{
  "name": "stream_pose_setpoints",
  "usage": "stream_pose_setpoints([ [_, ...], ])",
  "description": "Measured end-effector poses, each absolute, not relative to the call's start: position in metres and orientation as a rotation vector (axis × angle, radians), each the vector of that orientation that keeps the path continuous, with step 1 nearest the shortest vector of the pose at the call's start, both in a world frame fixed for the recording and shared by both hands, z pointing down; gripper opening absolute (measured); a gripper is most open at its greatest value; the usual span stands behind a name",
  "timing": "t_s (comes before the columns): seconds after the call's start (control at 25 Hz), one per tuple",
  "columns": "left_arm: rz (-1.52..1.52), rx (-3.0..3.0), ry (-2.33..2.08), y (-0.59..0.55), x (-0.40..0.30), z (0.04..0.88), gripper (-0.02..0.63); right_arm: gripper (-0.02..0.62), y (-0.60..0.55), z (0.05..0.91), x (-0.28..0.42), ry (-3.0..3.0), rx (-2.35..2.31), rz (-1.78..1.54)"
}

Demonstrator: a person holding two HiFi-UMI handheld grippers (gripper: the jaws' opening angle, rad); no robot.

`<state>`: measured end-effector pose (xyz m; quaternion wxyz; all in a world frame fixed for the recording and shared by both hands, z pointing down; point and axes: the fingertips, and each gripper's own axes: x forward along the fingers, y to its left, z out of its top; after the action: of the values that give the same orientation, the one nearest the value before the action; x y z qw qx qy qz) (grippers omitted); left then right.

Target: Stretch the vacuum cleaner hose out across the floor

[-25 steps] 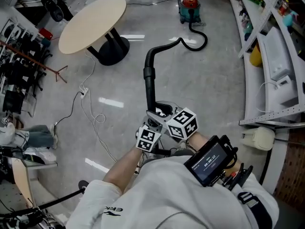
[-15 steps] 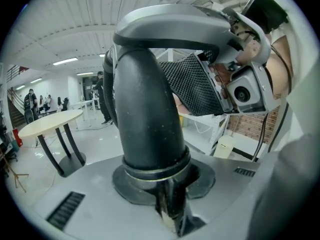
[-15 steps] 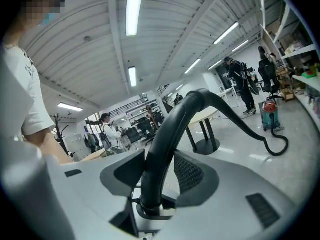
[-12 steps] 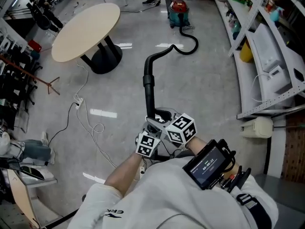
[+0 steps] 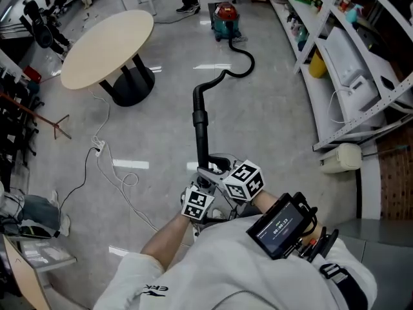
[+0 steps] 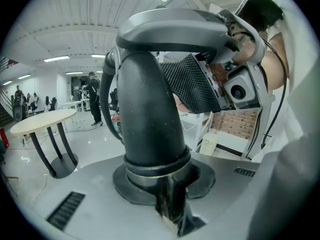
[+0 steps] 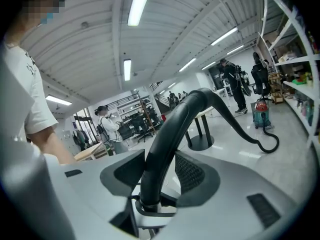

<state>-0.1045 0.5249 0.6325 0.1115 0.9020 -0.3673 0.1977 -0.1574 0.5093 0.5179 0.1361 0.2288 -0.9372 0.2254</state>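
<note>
Head view: the left claw (image 5: pixel 204 176) and right claw (image 5: pixel 222 168) are clenched side by side on the rigid end of the hose (image 5: pixel 201 118), above the floor (image 5: pixel 277 115); its flexible part curves away to the vacuum (image 5: pixel 224 19).

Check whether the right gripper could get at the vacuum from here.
Probably not. The right gripper is shut on the near end of the hose, and the vacuum stands far off at the hose's other end. The floor between looks open, but the vacuum seems well out of reach.
</note>
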Motion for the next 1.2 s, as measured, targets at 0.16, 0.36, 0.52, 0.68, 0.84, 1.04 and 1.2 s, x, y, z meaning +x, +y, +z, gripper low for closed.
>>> stream_pose_setpoints([
  [0.16, 0.563, 2.640, -1.079, 0.544, -0.107, 0.634, 0.066, 0.176, 0.528, 0.519, -0.162, -2.709, 0.635, 0.640],
  [0.36, 0.565, 2.632, -1.097, 0.564, -0.110, 0.632, 0.066, 0.176, 0.550, 0.517, -0.166, -2.719, 0.579, 0.625],
  [0.52, 0.580, 2.633, -1.124, 0.575, -0.102, 0.629, 0.066, 0.176, 0.562, 0.514, -0.155, -2.734, 0.537, 0.624],
  [0.68, 0.615, 2.624, -1.162, 0.590, -0.088, 0.626, 0.066, 0.176, 0.578, 0.510, -0.138, -2.758, 0.486, 0.623],
  [0.84, 0.650, 2.620, -1.203, 0.615, -0.067, 0.622, 0.066, 0.176, 0.606, 0.505, -0.113, -2.788, 0.428, 0.620],
  [1.04, 0.708, 2.612, -1.277, 0.645, -0.032, 0.625, 0.066, 0.176, 0.643, 0.500, -0.072, -2.836, 0.351, 0.573],
  [1.2, 0.742, 2.591, -1.316, 0.675, -0.011, 0.627, 0.066, 0.176, 0.675, 0.497, -0.045, -2.857, 0.303, 0.572],
])
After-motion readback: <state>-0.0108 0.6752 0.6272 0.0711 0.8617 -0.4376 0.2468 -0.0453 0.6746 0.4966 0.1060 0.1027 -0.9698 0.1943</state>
